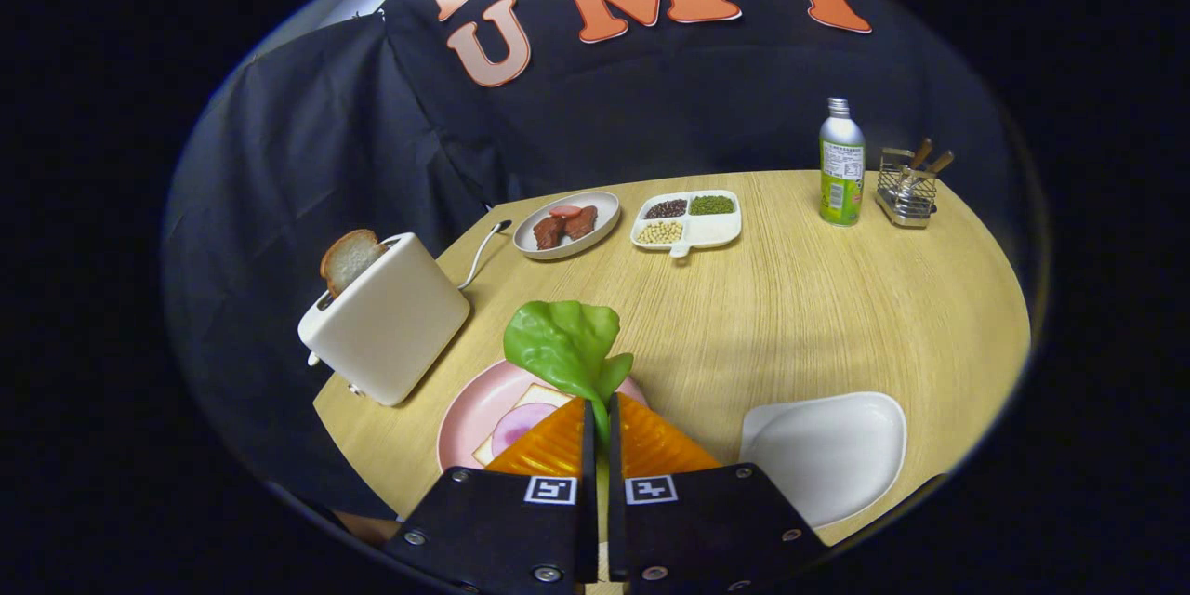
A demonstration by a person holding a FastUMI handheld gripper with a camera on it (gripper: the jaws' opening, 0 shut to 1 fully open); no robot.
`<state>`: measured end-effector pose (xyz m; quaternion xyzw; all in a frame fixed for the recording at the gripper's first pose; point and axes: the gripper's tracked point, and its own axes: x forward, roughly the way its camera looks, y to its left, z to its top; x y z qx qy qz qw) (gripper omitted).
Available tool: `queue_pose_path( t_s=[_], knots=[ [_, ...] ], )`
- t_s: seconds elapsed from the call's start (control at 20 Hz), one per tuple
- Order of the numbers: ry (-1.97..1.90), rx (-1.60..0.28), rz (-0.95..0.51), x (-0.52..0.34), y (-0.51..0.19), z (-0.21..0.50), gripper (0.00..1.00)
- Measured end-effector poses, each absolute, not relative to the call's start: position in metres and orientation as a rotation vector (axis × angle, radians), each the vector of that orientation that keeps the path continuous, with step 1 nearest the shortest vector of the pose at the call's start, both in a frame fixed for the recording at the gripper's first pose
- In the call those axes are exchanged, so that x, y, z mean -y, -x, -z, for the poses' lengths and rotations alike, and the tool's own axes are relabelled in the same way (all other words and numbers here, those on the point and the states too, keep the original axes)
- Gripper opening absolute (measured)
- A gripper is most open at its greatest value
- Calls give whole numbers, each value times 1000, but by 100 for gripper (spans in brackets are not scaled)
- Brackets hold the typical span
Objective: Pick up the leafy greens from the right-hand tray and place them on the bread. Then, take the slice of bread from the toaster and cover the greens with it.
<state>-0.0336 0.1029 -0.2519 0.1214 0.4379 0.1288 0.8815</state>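
A green leafy piece (565, 344) sticks up from between my orange fingers (548, 442), and my gripper (600, 414) is shut on its stem. It hangs over a pink plate (469, 414) that holds a slice of bread (530, 400) with a pink round of ham (518, 423) on top. The white toaster (390, 325) stands left of the plate, beyond the fingers, with a slice of bread (350, 258) poking out of its slot. The white tray (827, 451) to the right of the fingers is bare.
At the back of the wooden table (790, 297) sit an oval plate with meat pieces (567, 223), a divided dish of beans (688, 220), a green bottle (841, 163) and a wire rack with utensils (908, 186). The toaster's cord (482, 251) runs toward the back.
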Motion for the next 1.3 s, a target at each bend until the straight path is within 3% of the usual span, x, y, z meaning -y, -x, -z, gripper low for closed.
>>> queue_pose_path(
  t_s=[0.3,0.6,0.7,0.95,1.05,1.3],
  knots=[
    [-283,-1001,-298,-131,45,281,5],
    [-356,-1049,-324,-152,47,286,13],
    [-359,-1053,-337,-159,48,284,20],
    [-275,-1027,-382,-177,52,283,54],
    [-226,-1015,-389,-181,52,284,62],
    [-176,-975,-344,-173,37,276,68]
  ],
)
